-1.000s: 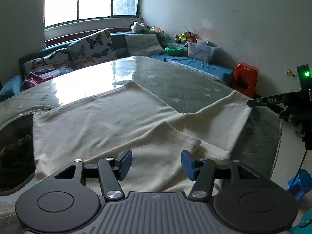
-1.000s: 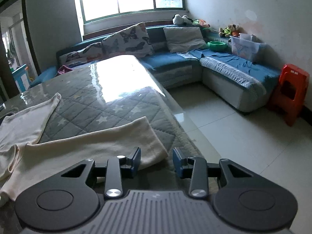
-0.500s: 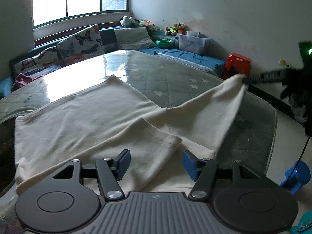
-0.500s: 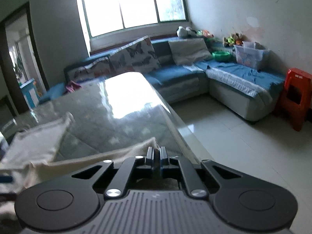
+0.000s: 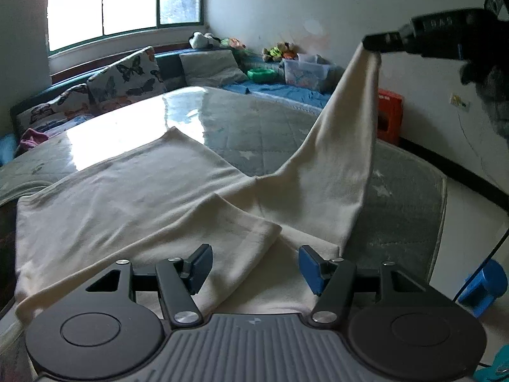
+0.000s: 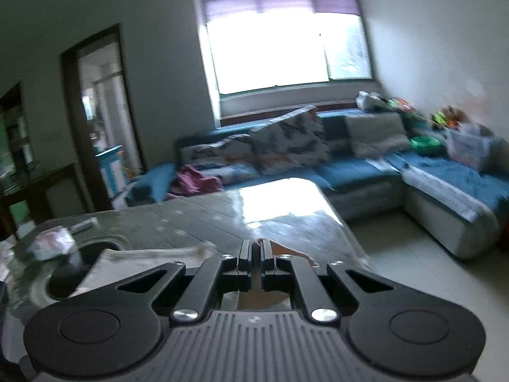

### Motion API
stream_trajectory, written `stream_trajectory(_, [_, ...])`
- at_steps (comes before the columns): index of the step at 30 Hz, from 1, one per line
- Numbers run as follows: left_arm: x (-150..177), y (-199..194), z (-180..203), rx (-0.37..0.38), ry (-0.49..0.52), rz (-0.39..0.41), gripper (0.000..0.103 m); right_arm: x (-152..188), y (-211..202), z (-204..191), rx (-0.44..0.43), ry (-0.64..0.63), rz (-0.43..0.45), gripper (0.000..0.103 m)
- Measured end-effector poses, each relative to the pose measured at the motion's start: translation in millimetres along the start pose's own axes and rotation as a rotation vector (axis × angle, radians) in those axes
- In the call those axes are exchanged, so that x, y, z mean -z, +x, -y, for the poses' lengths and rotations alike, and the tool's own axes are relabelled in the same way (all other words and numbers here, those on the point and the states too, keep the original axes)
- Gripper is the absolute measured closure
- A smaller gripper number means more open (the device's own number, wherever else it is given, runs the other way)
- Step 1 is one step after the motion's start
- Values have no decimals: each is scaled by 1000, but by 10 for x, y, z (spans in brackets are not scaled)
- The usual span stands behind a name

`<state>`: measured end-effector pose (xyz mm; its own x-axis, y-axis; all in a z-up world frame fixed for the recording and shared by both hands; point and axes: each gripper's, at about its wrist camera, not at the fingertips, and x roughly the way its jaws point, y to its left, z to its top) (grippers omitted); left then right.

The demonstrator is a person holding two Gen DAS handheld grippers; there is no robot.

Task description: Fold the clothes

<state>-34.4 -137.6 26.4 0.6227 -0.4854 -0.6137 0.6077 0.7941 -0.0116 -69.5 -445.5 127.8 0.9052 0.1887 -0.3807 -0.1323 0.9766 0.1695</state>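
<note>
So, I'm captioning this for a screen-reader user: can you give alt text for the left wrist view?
A cream garment lies spread on a quilted grey table, one corner pulled high by the right gripper, shut on it. The left gripper hovers open over the near folded edge; a blue sofa sits behind.

One cream garment (image 5: 152,197), two grippers (image 5: 253,265) (image 6: 255,251), one quilted table (image 5: 410,191), one red stool (image 5: 389,117).

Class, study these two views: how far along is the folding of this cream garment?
Done: one sleeve lies folded over the cream garment. In hand: the right tongs, shut, lift the other sleeve's end off the table. Left: laying it across, then folding the body; the left tongs hover open.
</note>
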Motion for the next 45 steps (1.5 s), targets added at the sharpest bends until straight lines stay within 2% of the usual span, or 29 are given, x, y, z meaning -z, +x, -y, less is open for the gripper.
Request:
stream_trajectory(6, [107,-334,-228,-65,-57,50,38,-222,103,-555,-128,-115,14,99])
stream_trajectory(12, [310,-709,-555,-169,-143,85,38,-237,294,-1260,-285,-233,-28,99])
stream_trajectory(17, [530,-980,-810,-247,-234,100,38,-95,503,-1844,-415,-317,-105,99])
stream_trajectory(22, [727,-1109,-963,-279,-304,93,38,173,711,-2341,-522,-390,-203,99])
stream_trajectory(30, [783,-1130,-1022,-289,-338,100,38,581,789,-2720,-628,-483,-320,95])
stream_trajectory(34, [758,-1139,-1007,-287,-328,109,39,557,693,-2593,-623,-479,-312,93])
stream_trajectory(36, [734,-1149,-973,-278,-316,117,40,538,645,-2442,-593,-478,-316,93])
stream_trajectory(42, [639,-1029,-817,-216,-260,113,47,652,608,-1780,-406,-442,-374,93])
stream_trajectory(45, [594,-903,-733,-192,-232,97,57,753,604,-1481,-329,-398,-402,93])
